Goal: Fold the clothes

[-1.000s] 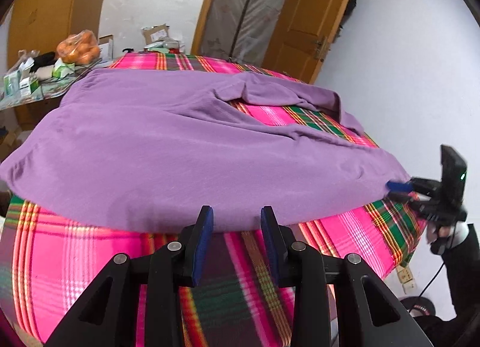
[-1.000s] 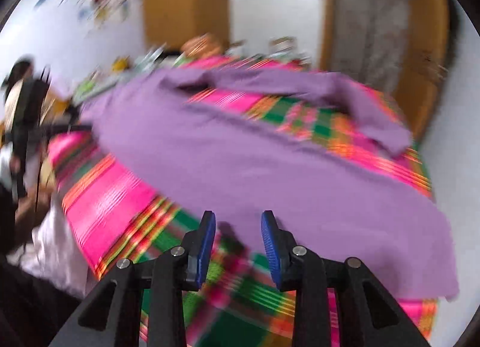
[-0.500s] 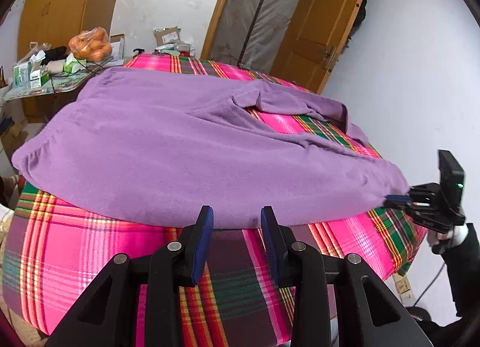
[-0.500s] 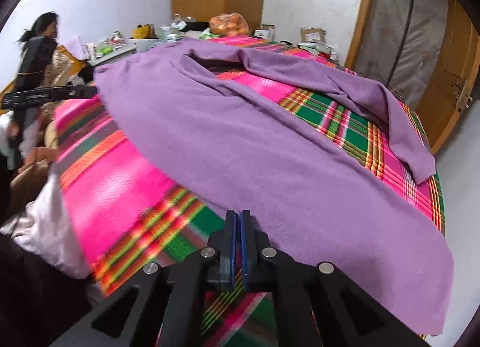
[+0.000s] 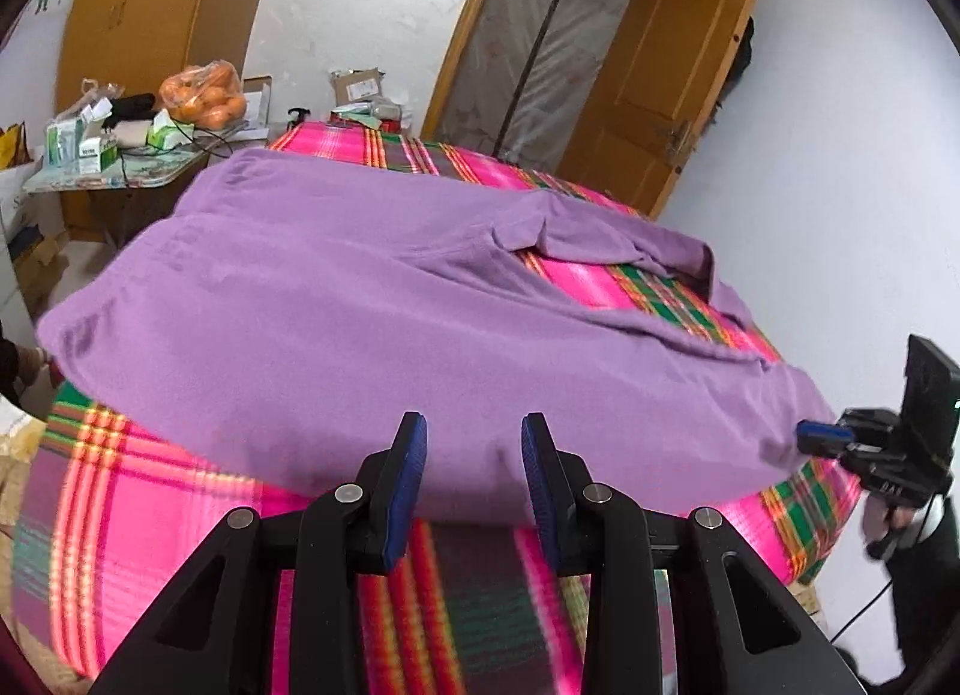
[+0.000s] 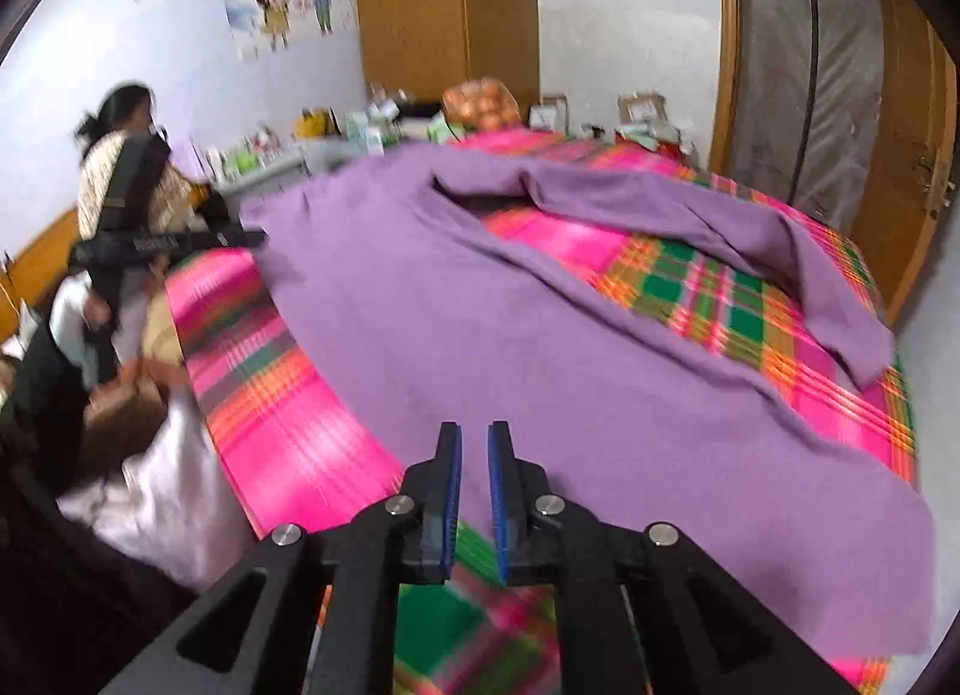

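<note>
Both claws hover at the near hem of the large purple fleece garment (image 5: 336,323): the left claw (image 5: 474,470) gapes wide, the right claw (image 6: 474,488) is parted narrowly, neither gripping cloth. It lies spread over the pink plaid bed (image 5: 150,521), one sleeve doubled inward, the body seemingly unfolded. Its hem sits near the bed's edge; bare plaid beyond the sleeve gives room.

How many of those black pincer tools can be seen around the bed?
2. The left gripper hangs over the near hem of the purple garment, fingers apart. The right gripper is at the garment's right corner, with a narrow gap between its fingers. I see no others.
</note>
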### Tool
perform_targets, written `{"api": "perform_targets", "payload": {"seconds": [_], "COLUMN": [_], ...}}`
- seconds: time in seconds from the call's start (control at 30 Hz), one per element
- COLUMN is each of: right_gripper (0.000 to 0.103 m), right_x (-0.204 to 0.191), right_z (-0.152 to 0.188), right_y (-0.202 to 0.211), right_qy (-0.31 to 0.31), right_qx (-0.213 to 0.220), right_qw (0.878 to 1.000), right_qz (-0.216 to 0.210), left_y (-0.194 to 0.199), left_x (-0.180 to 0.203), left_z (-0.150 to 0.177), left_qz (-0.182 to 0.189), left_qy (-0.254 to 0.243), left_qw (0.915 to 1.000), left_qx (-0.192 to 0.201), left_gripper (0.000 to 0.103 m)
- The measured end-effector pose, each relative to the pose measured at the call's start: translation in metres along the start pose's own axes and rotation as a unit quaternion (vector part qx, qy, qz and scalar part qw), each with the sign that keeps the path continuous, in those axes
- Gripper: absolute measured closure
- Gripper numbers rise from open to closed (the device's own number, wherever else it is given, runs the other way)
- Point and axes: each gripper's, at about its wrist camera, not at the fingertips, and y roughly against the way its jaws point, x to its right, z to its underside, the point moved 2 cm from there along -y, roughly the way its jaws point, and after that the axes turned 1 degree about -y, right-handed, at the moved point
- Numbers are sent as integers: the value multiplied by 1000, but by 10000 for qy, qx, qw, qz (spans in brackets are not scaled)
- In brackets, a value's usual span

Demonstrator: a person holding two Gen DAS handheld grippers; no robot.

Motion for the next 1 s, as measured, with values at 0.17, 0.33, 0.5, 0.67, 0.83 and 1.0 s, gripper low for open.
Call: {"api": "perform_targets", "payload": {"seconds": [0.17,0.33,0.5,0.67,0.83,1.0], "right_gripper": [90,80,78,78,87,83], "right_x": [-18,-13,34,41,70,118], "right_z": [12,13,-24,-67,-79,-80], "right_y": [-37,-17,-8,-70,-139,-142], "right_qy": [238,81,-808,-1014,-1966,-3374], "right_qx": [-461,-378,105,-408,-827,-412], "right_qw": [9987,9986,9964,9915,9728,9384], "right_qz": [7,-356,-247,-704,-902,-615], "left_y": [-19,-18,-21,-45,-55,-56], "left_x": [12,21,26,16,15,20], "left_z": [19,12,-2,-14,-9,-6], "left_qz": [-41,34,54,-241,-406,-499], "left_qy": [-292,-422,-466,-299,-341,-465], "left_qw": [9987,9986,9987,9988,9978,9970], "left_qx": [-413,-310,-198,-291,-404,-372], "left_gripper": [69,69,69,69,69,68]}}
